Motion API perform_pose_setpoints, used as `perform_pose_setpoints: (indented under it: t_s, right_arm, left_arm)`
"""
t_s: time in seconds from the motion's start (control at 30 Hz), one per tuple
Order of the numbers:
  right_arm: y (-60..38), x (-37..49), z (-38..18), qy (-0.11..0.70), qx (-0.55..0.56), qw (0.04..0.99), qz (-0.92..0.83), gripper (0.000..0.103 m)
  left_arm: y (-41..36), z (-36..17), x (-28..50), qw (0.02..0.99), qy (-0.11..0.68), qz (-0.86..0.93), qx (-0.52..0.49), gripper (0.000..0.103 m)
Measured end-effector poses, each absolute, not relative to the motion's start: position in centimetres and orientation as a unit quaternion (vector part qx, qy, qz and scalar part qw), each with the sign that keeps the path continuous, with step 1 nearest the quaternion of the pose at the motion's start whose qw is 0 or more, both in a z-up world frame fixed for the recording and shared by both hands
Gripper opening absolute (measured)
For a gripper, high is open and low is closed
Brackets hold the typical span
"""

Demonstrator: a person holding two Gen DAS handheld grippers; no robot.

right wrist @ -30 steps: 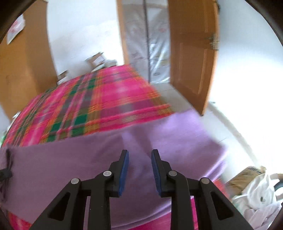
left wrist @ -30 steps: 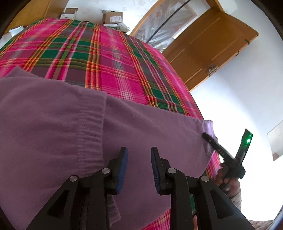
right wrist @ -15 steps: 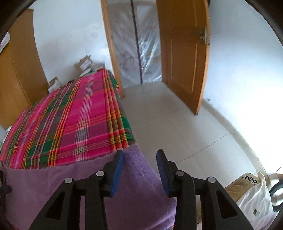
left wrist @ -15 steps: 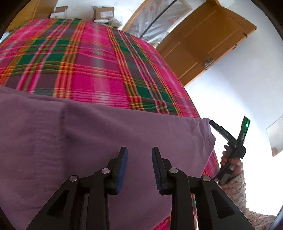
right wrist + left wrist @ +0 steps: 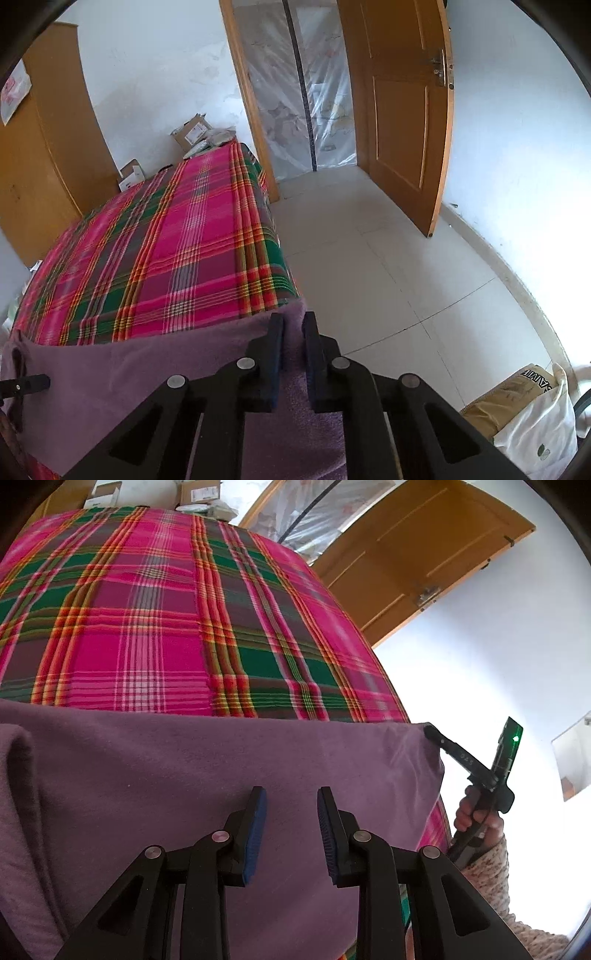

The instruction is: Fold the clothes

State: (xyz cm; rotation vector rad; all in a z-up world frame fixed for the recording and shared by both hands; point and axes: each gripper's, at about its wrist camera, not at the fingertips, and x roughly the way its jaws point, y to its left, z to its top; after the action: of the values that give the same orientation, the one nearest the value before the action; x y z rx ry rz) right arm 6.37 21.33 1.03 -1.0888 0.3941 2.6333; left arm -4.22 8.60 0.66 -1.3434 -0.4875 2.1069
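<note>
A purple garment [image 5: 221, 768] lies spread along the near edge of the pink plaid bed [image 5: 166, 627]. My left gripper [image 5: 291, 794] hovers over its middle, open, with its blue pads [image 5: 255, 830] apart and only cloth below them. In the right wrist view my right gripper [image 5: 291, 325] is shut on the garment's [image 5: 129, 369] right corner, at the bed's [image 5: 177, 258] corner. The left wrist view shows the right gripper's tip [image 5: 430, 733] on that corner, held by a hand [image 5: 476, 812]. One finger of the left gripper [image 5: 35, 382] shows by the bunched left end.
A wooden door [image 5: 402, 129] stands open beside a doorway hung with plastic sheet [image 5: 295, 85]. Cardboard boxes [image 5: 192, 133] sit at the bed's far end, and a wardrobe [image 5: 37, 166] is on the left. A white bag [image 5: 535, 432] and brown box rest on the tiled floor [image 5: 388, 277].
The right gripper held the garment's corner, let go and opened half a second ago, and is now shut on that corner again. The left gripper stayed open and moved slightly over the cloth.
</note>
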Motion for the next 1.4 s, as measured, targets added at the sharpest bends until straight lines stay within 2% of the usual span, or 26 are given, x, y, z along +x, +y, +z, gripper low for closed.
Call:
perform_pose_setpoints:
  t_s: [0.3,0.4,0.67,0.77,0.9,0.93,1.0,1.27,1.4]
  right_arm:
    - [21.8,5.6,0.7,0.126,-0.392,0.171,0.895,0.015]
    - [22.7,6.9,1.3,0.145,-0.385,0.184,0.893,0.015]
    - [24.0,11.8,1.2,0.213,-0.374,0.145,0.891,0.017]
    - [24.1,13.0,0.3,0.229,-0.378,0.14,0.886,0.024]
    - [24.0,13.9,-0.6,0.251,-0.378,0.129,0.882,0.026]
    - [23.9,14.1,-0.6,0.249,-0.377,0.129,0.883,0.022]
    - [23.8,14.5,-0.5,0.245,-0.376,0.128,0.885,0.001]
    - [24.5,15.4,0.4,0.245,-0.369,0.155,0.883,0.0]
    - [25.4,16.1,-0.9,0.293,-0.365,0.149,0.871,0.002]
  left_arm:
    - [8.8,0.5,-4.1,0.292,-0.183,0.792,-0.503,0.029]
    - [8.8,0.6,-3.9,0.294,-0.183,0.791,-0.504,0.029]
    - [9.0,0.6,-3.0,0.303,-0.18,0.789,-0.503,0.029]
    - [9.2,0.6,-2.6,0.308,-0.178,0.787,-0.504,0.029]
    - [9.5,0.6,-1.7,0.314,-0.173,0.784,-0.506,0.029]
    - [9.7,0.6,-1.6,0.316,-0.171,0.784,-0.507,0.029]
    - [9.8,0.7,-1.2,0.319,-0.169,0.782,-0.508,0.029]
    - [10.3,0.8,-0.7,0.329,-0.159,0.777,-0.513,0.029]
    - [10.1,0.8,-0.7,0.328,-0.159,0.776,-0.514,0.029]
